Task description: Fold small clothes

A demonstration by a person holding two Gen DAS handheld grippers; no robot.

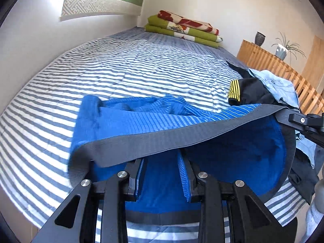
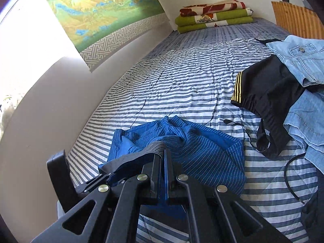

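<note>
Blue pin-striped briefs (image 2: 202, 147) with a grey waistband (image 1: 162, 139) lie partly lifted off the striped bedcover (image 2: 182, 77). My right gripper (image 2: 163, 151) is shut on the waistband, which bunches at its tips; in the left wrist view the right gripper (image 1: 287, 115) holds the band's far right end. My left gripper (image 1: 162, 159) has its jaws apart, with the waistband draped over its tips and hiding them. Only the blue inside of the briefs shows in the gap. In the right wrist view the left gripper (image 2: 95, 179) sits at the band's left end.
Black shorts with yellow stripes (image 2: 263, 93) and a light denim shirt (image 2: 303, 60) are heaped on the right of the bed. A black cord (image 2: 289, 174) trails beside them. Folded blankets (image 2: 214, 14) lie at the head. A wall runs along the left; a slatted wooden board (image 1: 273, 64) stands right.
</note>
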